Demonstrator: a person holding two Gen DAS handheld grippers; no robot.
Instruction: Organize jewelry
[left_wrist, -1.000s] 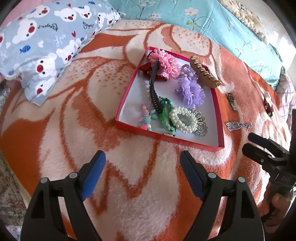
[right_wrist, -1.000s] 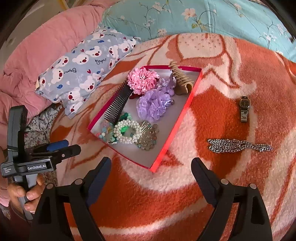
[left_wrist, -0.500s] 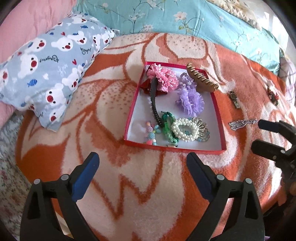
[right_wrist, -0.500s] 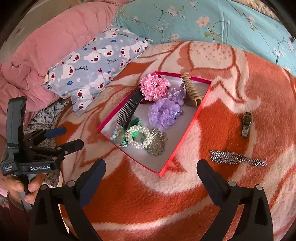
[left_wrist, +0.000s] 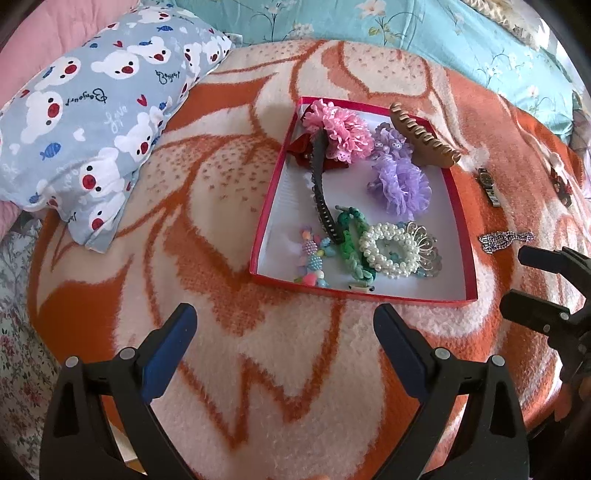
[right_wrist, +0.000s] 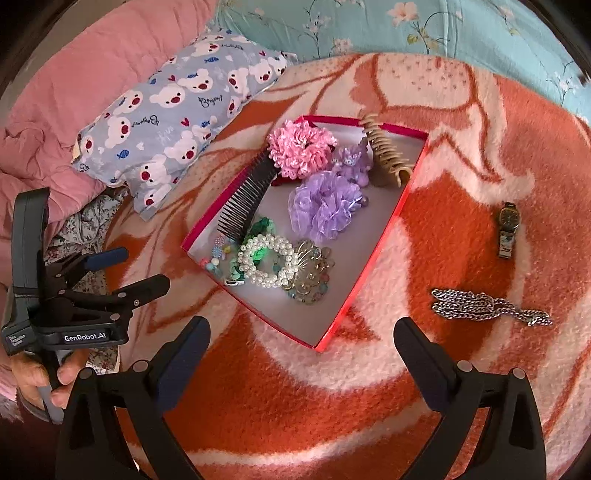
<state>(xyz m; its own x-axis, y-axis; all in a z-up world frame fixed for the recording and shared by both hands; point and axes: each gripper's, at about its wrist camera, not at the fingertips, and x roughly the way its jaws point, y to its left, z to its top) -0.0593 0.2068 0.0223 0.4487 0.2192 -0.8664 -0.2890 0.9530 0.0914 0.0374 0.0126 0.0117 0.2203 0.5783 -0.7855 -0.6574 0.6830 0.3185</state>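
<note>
Since a second ago both grippers have drawn back and up from the bed, so the whole orange-and-cream blanket (right_wrist: 424, 229) now shows around the red box (right_wrist: 384, 240), and nothing on it has shifted. The box lies in the middle of the blanket, with the bear-print pillow (right_wrist: 177, 110) to its far left. It already holds the bulky pieces: the pink scrunchie (right_wrist: 299, 147) and tan claw clip (right_wrist: 386, 153) at the far end, the black comb (right_wrist: 245, 195) along the left wall, the purple scrunchie (right_wrist: 325, 206) mid-box, and the pearl bracelet (right_wrist: 264, 264) near the front. Still out on the blanket, to the right of the box and well apart from it, are the silver chain (right_wrist: 487, 306) and, farther off, the wristwatch (right_wrist: 509, 229). The right gripper (right_wrist: 303, 347) hangs with its jaws spread wide and holds nothing; the left gripper (left_wrist: 284, 332) is likewise wide open and empty, near the box's front edge. The chain looks like the next piece to fetch, being nearest the right gripper. It will likely handle loosely, so pinching it at its bunched middle, with the fingertips pressed a little into the soft pile, should lift it whole, not trailing an end. The bare near-right corner of the box seems the best spot to lay it.
</note>
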